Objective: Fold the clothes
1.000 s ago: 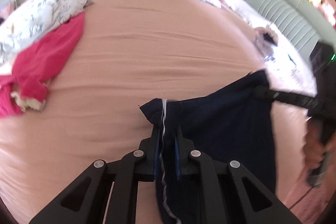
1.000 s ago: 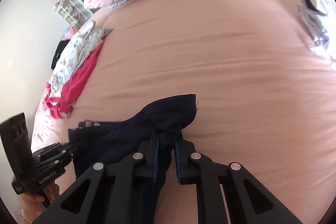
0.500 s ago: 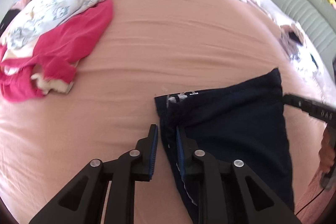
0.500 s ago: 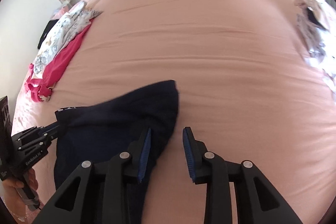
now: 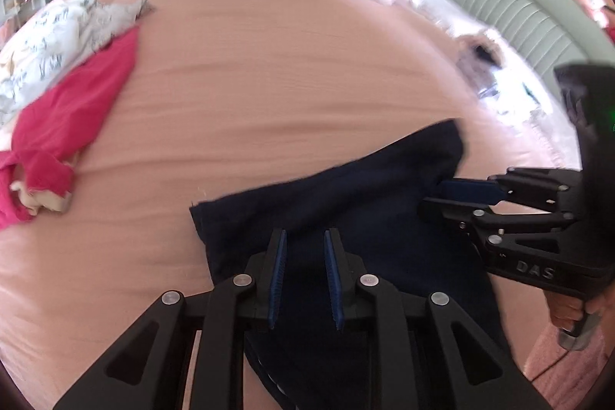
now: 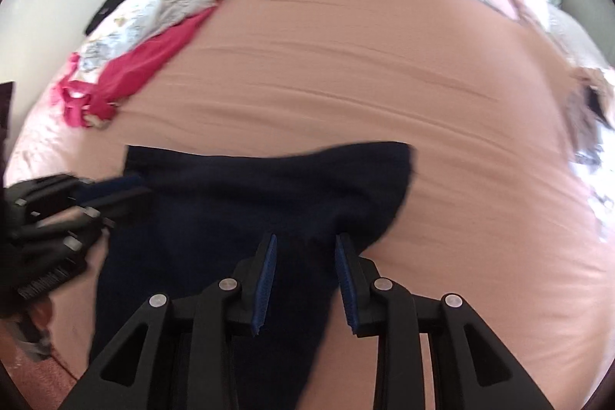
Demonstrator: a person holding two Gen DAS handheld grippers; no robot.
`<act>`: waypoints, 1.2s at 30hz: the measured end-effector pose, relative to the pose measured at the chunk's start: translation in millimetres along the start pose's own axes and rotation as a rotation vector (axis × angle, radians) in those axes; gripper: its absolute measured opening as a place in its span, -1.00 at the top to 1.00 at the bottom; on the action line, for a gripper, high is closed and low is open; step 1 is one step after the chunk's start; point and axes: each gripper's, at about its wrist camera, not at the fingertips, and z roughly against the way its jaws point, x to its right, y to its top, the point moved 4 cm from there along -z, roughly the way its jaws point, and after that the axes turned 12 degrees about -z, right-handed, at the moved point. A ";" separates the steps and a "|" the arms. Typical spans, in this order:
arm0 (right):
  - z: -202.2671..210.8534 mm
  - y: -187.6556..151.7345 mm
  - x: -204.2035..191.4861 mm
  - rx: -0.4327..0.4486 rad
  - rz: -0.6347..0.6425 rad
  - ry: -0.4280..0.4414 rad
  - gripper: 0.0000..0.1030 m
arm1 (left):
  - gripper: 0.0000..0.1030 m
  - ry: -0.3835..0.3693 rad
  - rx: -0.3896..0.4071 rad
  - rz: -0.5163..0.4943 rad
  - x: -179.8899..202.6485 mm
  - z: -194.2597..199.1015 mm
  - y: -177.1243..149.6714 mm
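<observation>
Both grippers have let go of the navy garment (image 5: 346,202) since a second ago, when each was clamped on an upper corner; it now lies spread on the pink bed (image 5: 269,83) instead of hanging between them. Left gripper (image 5: 305,237): jaws apart, hovering over the cloth near its left corner, nothing pinched. Right gripper (image 6: 305,241): jaws wider apart, over the cloth near its right edge, also empty; the left wrist view shows it reaching in from the side. Garment: top edge roughly straight, right corner slightly curled, lower part running out of sight under the grippers. Progress: early, judged from the layout; the piece is laid out but no fold is visible. Red garment (image 6: 134,68) and printed garment (image 6: 153,6) lie heaped at the bed's far left, unfolded
</observation>
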 end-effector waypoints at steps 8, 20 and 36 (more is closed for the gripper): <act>-13.8 31.5 3.1 -0.025 -0.066 0.062 0.41 | 0.66 0.042 -0.009 0.028 -32.8 1.6 18.4; 17.3 -9.6 4.5 0.066 -0.067 0.091 0.41 | -0.12 0.047 0.028 -0.202 26.8 24.9 -21.1; 37.2 -47.7 -1.8 0.041 0.005 0.120 0.41 | -0.14 0.058 -0.011 -0.327 52.1 27.9 -25.2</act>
